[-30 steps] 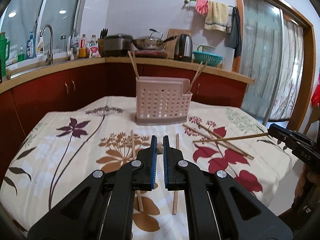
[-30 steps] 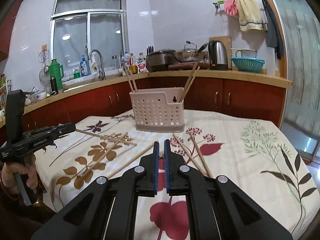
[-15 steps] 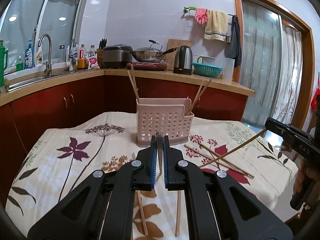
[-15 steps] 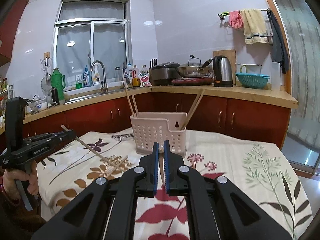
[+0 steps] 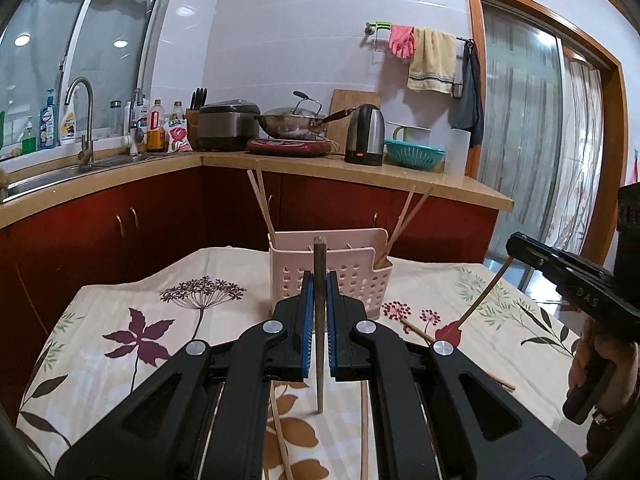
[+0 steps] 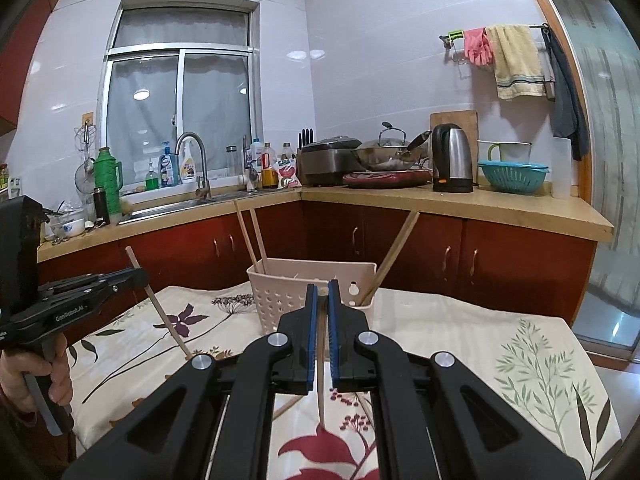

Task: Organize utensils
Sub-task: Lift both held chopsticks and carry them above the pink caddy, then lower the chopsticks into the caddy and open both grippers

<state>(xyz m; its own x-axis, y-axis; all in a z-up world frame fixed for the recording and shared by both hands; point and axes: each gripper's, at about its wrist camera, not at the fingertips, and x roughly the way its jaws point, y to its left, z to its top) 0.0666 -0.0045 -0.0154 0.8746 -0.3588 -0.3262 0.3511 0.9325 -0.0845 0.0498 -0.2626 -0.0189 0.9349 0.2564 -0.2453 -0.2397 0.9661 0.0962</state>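
Left gripper (image 5: 319,296): jaws nearly closed, blue pads clamped on one chopstick (image 5: 319,344). Stick stands almost upright between the pads; lower end hangs below the fingers, clear of the flowered tablecloth (image 5: 120,320), upper end pokes above the fingertips.

Right gripper (image 6: 322,300): jaws likewise nearly closed on a second chopstick (image 6: 320,392), also close to upright, tip hanging below the pads over the cloth.

Under and just ahead of the left gripper, loose chopsticks (image 5: 362,420) lie flat on the cloth; more lie ahead to its right.

Straight ahead of both grippers, near the far edge of the table: pink perforated utensil caddy (image 5: 352,276). Two chopsticks lean out of its left compartment, two out of its right.

Beyond the caddy: red cabinets (image 6: 520,264), then the countertop with a kettle (image 6: 450,160).

Seen from the left wrist camera, the right gripper sits off to the right, its stick angled down.
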